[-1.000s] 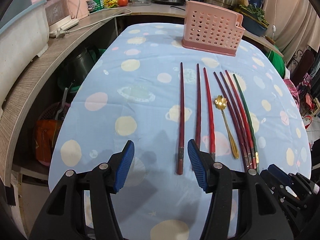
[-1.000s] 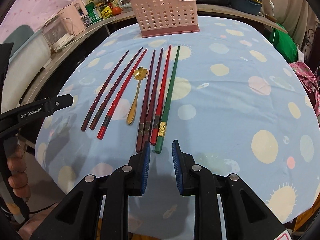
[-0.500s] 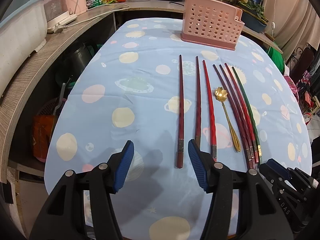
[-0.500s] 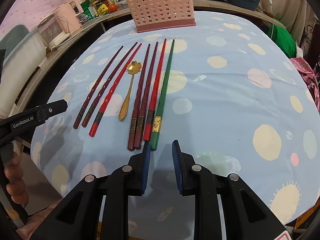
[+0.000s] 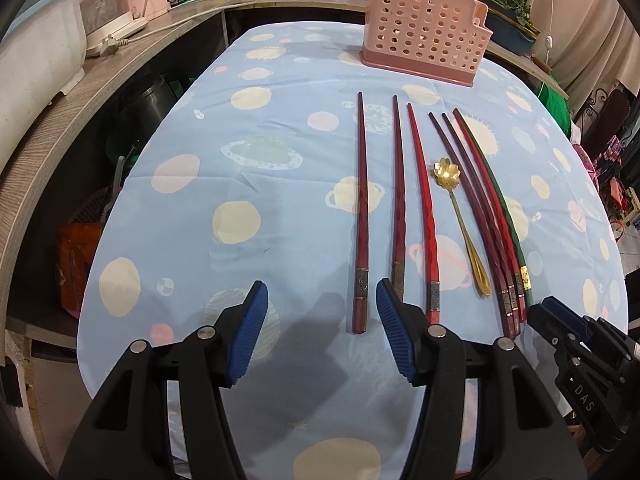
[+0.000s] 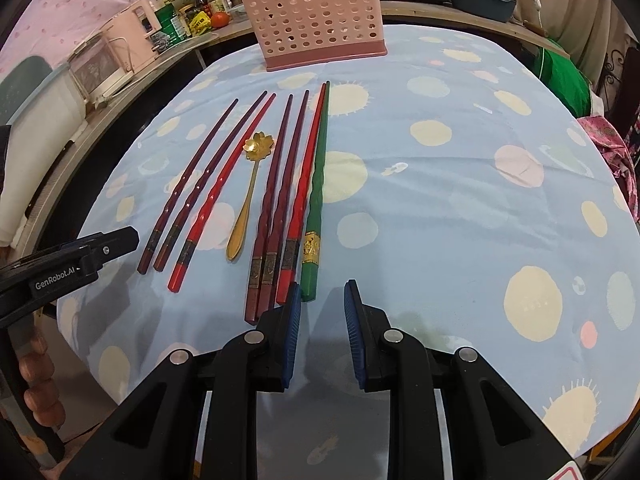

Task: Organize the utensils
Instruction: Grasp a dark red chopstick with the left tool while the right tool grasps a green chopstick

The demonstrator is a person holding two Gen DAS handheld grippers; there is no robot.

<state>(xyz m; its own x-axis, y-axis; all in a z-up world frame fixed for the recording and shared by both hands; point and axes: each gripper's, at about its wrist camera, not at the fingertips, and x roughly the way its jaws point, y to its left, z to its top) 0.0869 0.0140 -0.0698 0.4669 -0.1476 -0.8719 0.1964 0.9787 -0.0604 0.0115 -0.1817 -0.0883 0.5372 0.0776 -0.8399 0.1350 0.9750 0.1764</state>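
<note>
Since both the left gripper (image 5: 320, 304) and right gripper (image 6: 322, 300) hover empty with jaws apart, each should straddle one near chopstick end, the green chopstick (image 6: 316, 196) first, before clamping for the far pink basket (image 6: 316, 16).

R gripper (image 6: 320, 300) hangs over near table edge, jaws slightly apart w/ nothing btwn; green chopstick (image 6: 317, 200) butt just ahead. Red chopsticks lie alongside, gold spoon (image 6: 250, 196) among them. Pink basket (image 6: 316, 20) at far end. L gripper (image 6: 80, 256) at left edge.
</note>
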